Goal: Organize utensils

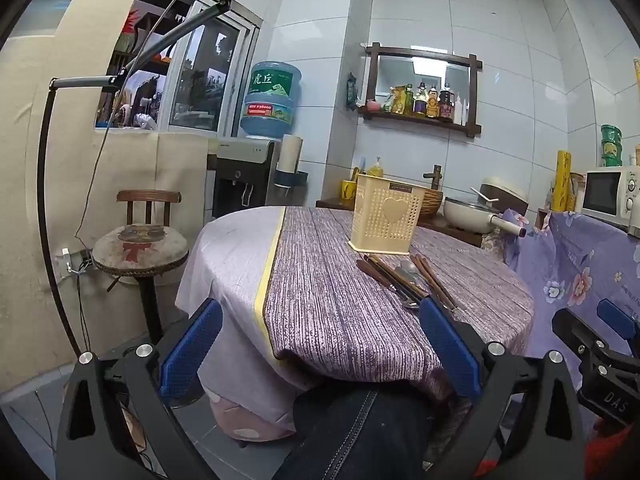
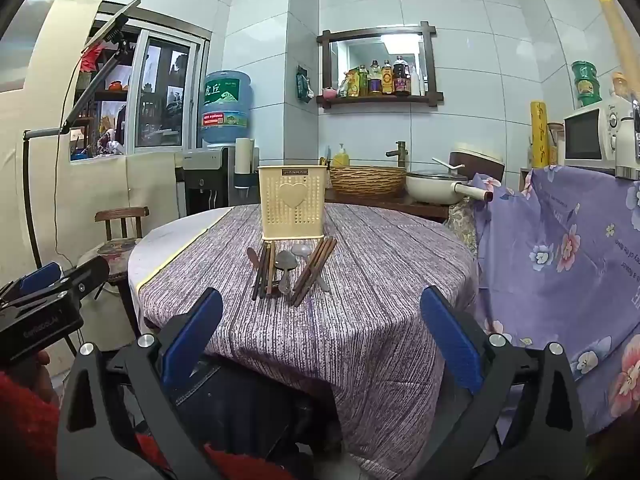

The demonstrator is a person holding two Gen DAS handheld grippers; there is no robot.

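A cream perforated utensil holder (image 2: 291, 207) with a heart on its front stands upright on the round table (image 2: 380, 300); it also shows in the left wrist view (image 1: 386, 216). In front of it lie brown chopsticks (image 2: 265, 270), a second chopstick bundle (image 2: 314, 271) and metal spoons (image 2: 285, 266). The left wrist view shows the same pile of utensils (image 1: 404, 278). My left gripper (image 1: 320, 344) is open and empty, held before the table's near edge. My right gripper (image 2: 322, 332) is open and empty, short of the utensils.
A wooden stool (image 1: 140, 252) stands left of the table. A water dispenser (image 2: 208, 184), a wicker basket (image 2: 368, 180), a white pan (image 2: 436, 188) and a microwave (image 2: 592, 136) are behind. A floral cloth (image 2: 560, 260) hangs at right.
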